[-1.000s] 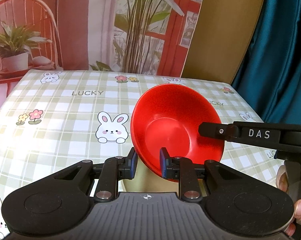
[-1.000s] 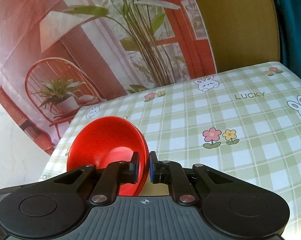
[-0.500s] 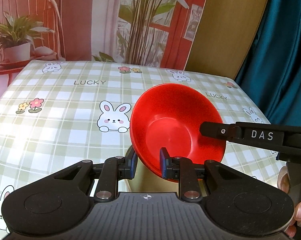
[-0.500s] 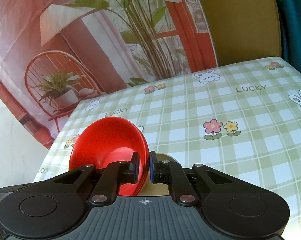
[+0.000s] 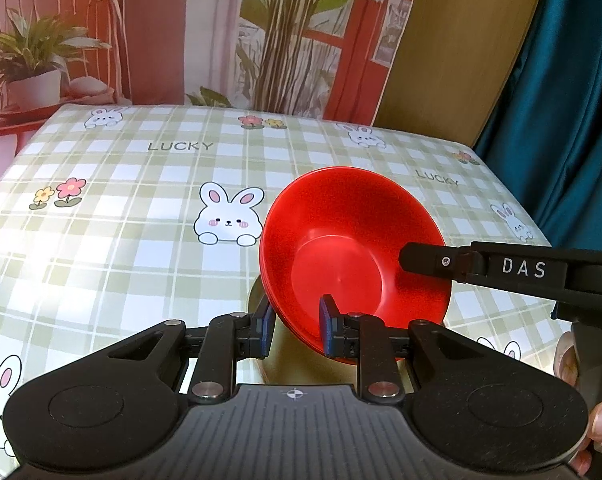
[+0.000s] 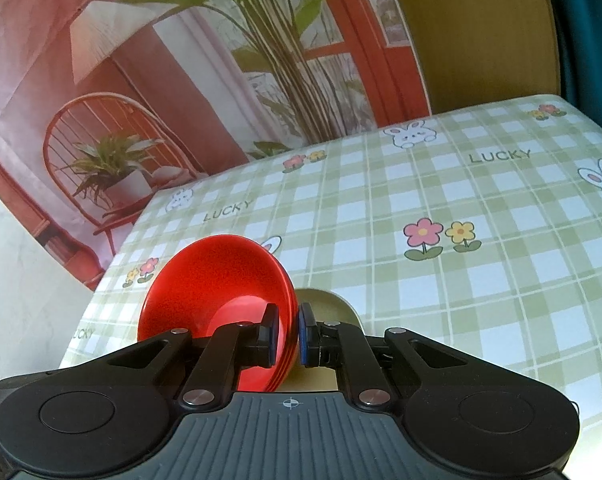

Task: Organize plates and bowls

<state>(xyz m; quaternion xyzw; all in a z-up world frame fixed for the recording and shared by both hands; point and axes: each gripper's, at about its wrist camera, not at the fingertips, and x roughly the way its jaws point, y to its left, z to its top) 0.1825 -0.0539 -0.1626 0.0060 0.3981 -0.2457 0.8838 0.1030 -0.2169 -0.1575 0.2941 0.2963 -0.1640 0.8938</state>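
A red bowl [image 5: 341, 232], apparently a nested stack, hangs tilted above the checked tablecloth [image 5: 101, 240]. My left gripper [image 5: 297, 328] is shut on its near rim, one pad inside and one outside. From the right, a finger [image 5: 429, 258] of the right gripper reaches onto the opposite rim. In the right wrist view the red bowl [image 6: 213, 280] stands on edge, and my right gripper [image 6: 287, 336] is shut on its wall. A beige rounded dish [image 6: 333, 304] shows just behind the bowl, mostly hidden; whether they touch I cannot tell.
The table [image 6: 461, 300] wears a green check cloth with rabbits and flowers. A printed backdrop of a chair and plants hangs behind it, with a teal curtain [image 5: 561, 120] at the right. A person's hand [image 5: 597, 420] holds the right gripper's handle.
Both grippers keep the same hold on the red bowl. The views have shifted only slightly, and a little more of the beige dish shows.
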